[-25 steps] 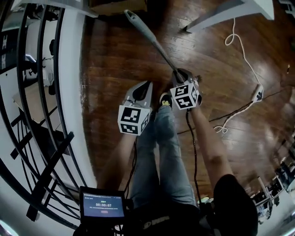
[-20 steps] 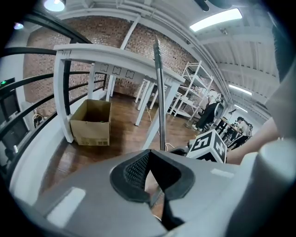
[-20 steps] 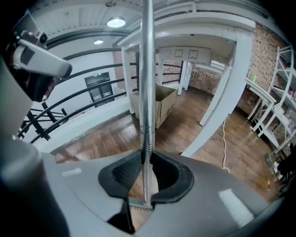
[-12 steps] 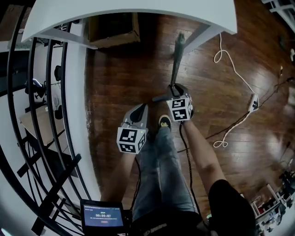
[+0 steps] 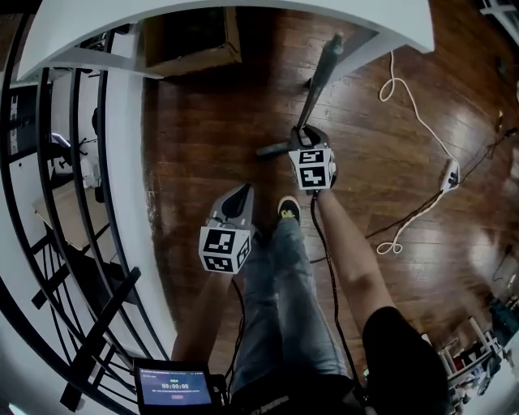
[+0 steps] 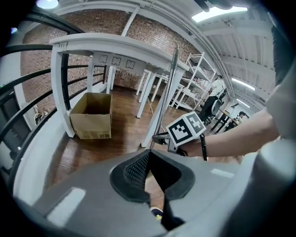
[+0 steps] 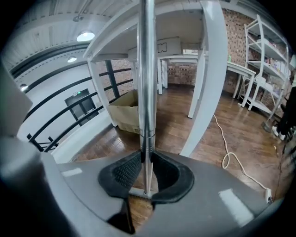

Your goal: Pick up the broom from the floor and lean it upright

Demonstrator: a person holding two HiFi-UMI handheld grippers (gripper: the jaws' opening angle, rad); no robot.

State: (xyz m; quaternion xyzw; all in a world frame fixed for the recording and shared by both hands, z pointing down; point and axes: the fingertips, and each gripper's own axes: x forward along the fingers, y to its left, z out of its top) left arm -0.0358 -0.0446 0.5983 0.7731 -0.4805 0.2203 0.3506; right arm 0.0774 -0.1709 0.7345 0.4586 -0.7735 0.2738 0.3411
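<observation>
Two grippers showed above the wooden floor [image 5: 203,121]. The right gripper [image 5: 310,136] was clenched on the broom [image 5: 323,77], whose metal pole stood nearly upright between the pads, its top close to the edge of the white table [image 5: 381,20]. The left gripper [image 5: 241,193] hung apart from it, near the person's shoe [image 5: 289,209], with its jaws closed together on nothing. A cardboard box [image 5: 190,36] sat under the table.

A loft-style workshop: brick wall [image 6: 143,34], white work tables [image 6: 115,44], metal shelving [image 7: 273,46], wooden floor [image 5: 211,121].
</observation>
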